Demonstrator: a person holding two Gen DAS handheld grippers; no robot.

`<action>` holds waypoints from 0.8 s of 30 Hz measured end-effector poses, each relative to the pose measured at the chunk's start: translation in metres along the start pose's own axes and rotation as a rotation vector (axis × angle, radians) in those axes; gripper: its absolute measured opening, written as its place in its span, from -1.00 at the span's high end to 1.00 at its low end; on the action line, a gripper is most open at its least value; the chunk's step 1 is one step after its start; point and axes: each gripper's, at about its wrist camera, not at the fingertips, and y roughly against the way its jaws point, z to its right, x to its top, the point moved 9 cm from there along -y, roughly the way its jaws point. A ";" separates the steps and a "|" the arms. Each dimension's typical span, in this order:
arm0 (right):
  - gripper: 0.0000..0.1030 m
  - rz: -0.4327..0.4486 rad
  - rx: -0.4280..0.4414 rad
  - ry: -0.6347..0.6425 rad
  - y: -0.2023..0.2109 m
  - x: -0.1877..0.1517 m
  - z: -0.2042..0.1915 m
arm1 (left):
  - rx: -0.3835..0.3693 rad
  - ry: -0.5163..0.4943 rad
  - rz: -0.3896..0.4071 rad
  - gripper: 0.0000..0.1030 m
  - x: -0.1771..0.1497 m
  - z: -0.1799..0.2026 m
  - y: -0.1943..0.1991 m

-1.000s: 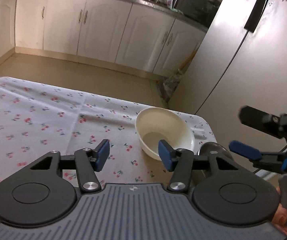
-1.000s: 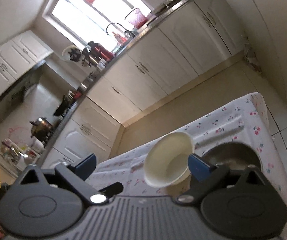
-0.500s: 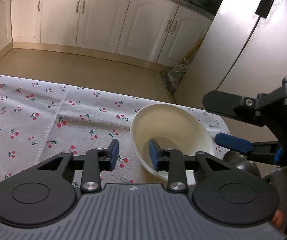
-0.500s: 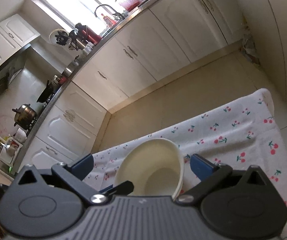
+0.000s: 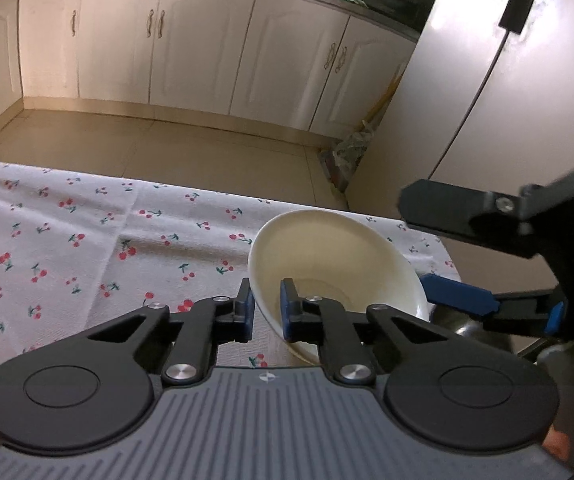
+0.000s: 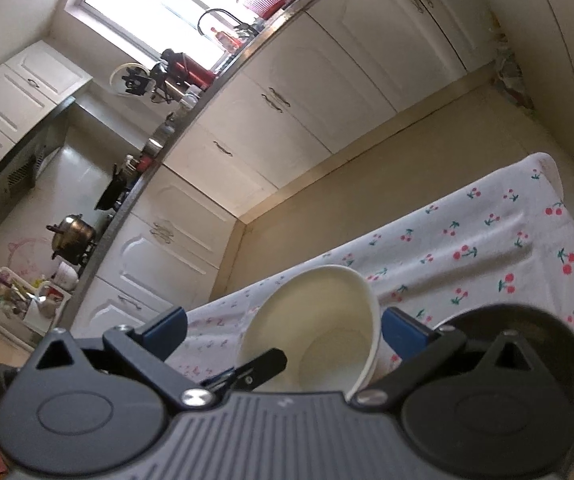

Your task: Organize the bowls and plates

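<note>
Far left: cherry-print tablecloth [image 5: 87, 240] spread over the table, bare of dishes toward that side, creased near the middle. Beyond the far edge: tan floor [image 5: 147, 148] and a run of cream cabinets [image 5: 191, 44] under a dark counter. Moving right, low in the left wrist view: left gripper [image 5: 266, 315], blue pads drawn close and clamped on the near-left rim of the cream bowl [image 5: 339, 256], one pad outside the wall, the other inside. Bowl tilted, opening turned up and toward the far edge, sitting near the table's right end; whether its base touches the cloth cannot be told. Just right of the bowl, at the table's right edge: a dark metal bowl [image 5: 451, 322], mostly hidden behind the blue finger of the right gripper [image 5: 451, 252], whose fingers stand wide apart, one black finger above the bowl's right rim and one blue-padded finger beside its lower right wall, gripping nothing. Far right: pale refrigerator [image 5: 527, 100] with a dark handle. In the right wrist view: right gripper [image 6: 283, 330] spread open on either side of the cream bowl [image 6: 319, 320], left gripper's finger [image 6: 259, 364] on the bowl's near rim, dark metal bowl [image 6: 519, 344] at lower right on the tablecloth [image 6: 487, 248].
</note>
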 end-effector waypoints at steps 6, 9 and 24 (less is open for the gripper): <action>-1.00 0.027 0.026 0.013 0.026 -0.007 -0.023 | -0.010 -0.010 0.010 0.79 -0.007 0.006 0.034; -1.00 0.041 0.036 0.017 0.042 -0.012 -0.031 | -0.028 -0.004 0.014 0.78 -0.015 0.007 0.053; -1.00 0.104 0.083 -0.004 0.121 -0.068 -0.064 | -0.117 -0.021 0.058 0.80 -0.058 0.020 0.137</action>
